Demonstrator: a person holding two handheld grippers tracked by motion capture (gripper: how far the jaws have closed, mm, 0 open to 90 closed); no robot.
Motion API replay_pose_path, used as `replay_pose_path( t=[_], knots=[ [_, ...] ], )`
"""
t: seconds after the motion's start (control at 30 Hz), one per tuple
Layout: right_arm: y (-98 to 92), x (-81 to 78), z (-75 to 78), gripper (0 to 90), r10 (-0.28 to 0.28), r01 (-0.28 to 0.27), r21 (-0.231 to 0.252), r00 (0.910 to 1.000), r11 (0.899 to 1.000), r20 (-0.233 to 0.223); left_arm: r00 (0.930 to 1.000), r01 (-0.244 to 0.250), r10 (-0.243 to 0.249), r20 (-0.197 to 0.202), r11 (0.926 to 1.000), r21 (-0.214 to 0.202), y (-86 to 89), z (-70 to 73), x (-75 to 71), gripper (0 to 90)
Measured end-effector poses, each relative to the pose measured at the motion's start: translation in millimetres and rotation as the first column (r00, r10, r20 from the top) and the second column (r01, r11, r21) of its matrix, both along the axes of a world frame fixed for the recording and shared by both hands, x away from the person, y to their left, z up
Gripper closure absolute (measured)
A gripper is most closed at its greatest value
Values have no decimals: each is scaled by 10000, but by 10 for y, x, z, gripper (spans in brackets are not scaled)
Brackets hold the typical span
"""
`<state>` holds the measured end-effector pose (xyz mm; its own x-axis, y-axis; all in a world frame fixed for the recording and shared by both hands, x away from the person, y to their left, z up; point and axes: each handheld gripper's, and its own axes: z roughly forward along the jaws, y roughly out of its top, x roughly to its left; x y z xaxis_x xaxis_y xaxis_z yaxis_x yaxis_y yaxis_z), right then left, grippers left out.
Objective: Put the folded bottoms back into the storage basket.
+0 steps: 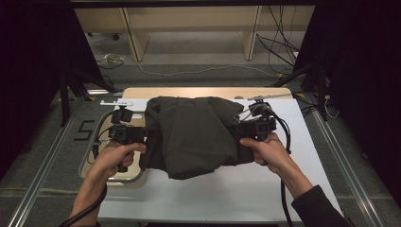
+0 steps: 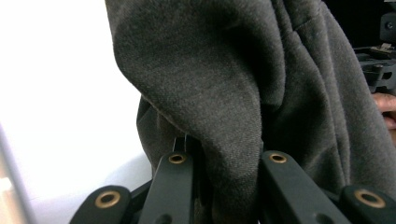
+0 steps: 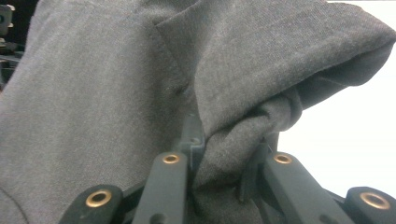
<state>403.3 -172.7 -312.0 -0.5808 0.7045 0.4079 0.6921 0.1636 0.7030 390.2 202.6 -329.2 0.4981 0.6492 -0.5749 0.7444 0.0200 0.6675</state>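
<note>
A dark grey garment [image 1: 194, 135] hangs bunched between my two grippers above the white table [image 1: 222, 198]. My left gripper [image 1: 147, 135] is shut on its left edge; in the left gripper view a fold of the garment [image 2: 210, 102] runs down between the black jaws of that gripper [image 2: 227, 161]. My right gripper [image 1: 242, 130] is shut on the right edge, and the right gripper view has a twisted bunch of the garment [image 3: 243, 140] pinched in that gripper [image 3: 224, 154]. The cloth's lower hem droops toward the table.
A wooden board [image 1: 198, 92] lies under the white sheet at the table's far side. A metal-rimmed tray [image 1: 120, 176] sits at the left under my left hand. Cables [image 1: 198, 71] trail over the floor beyond the table, and dark stands flank both sides.
</note>
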Motion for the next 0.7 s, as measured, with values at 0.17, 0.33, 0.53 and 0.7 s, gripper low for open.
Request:
replay_pose_path(
  t=[0.17, 0.33, 0.53, 0.7],
  knots=[
    [238, 98, 59, 776, 261, -261, 102, 9997, 9996, 25, 9995, -311, 313, 50, 9990, -310, 246, 40, -11, 798],
    [509, 185, 136, 776, 599, -601, 258, 9982, 9979, 62, 9949, -954, 970, 277, 9939, -562, 521, 113, -61, 798],
    [814, 246, 226, 775, 920, -922, 161, 9957, 9956, 146, 9874, -1504, 1536, 378, 9857, -754, 783, 151, -110, 797],
    [1024, 318, 255, 775, 1064, -1065, 285, 9943, 9939, 49, 9787, -1941, 1985, 532, 9779, -780, 963, 187, -160, 797]
  ],
)
